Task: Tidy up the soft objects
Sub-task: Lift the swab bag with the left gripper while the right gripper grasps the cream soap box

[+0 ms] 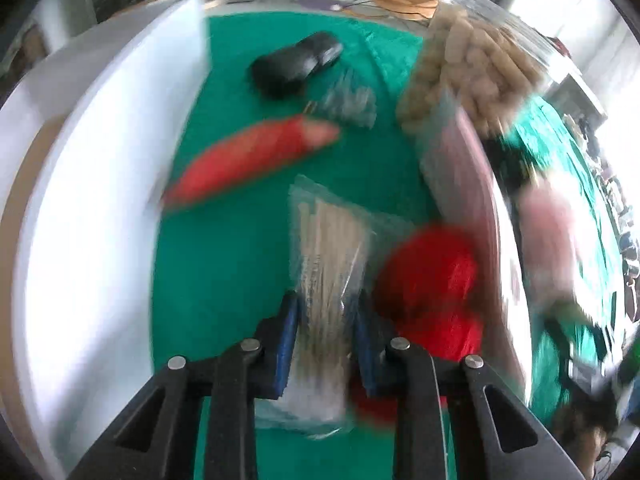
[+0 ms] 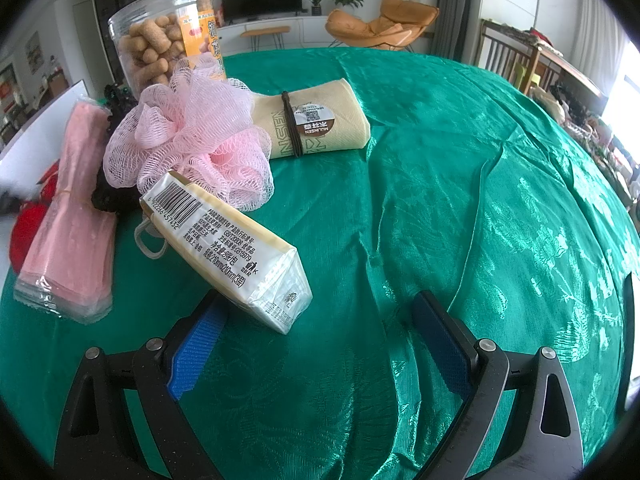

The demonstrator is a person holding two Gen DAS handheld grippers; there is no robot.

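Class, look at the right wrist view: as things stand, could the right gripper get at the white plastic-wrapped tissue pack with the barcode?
Probably yes. The right gripper is open and holds nothing, and the white plastic-wrapped tissue pack lies just ahead on the green tablecloth, its near end uncovered, towards the left finger.

The left wrist view looks forward along the left claw, down onto the green table from close above, and is blurred. The snack jar stands at its upper right, and the pink packet lies just below the jar.

The right wrist view looks along the right claw from low over the table, facing the room behind. Here the snack jar stands at the upper left, farther off, with the pink packet below it.

Both views share the jar, the packet and the green table around them
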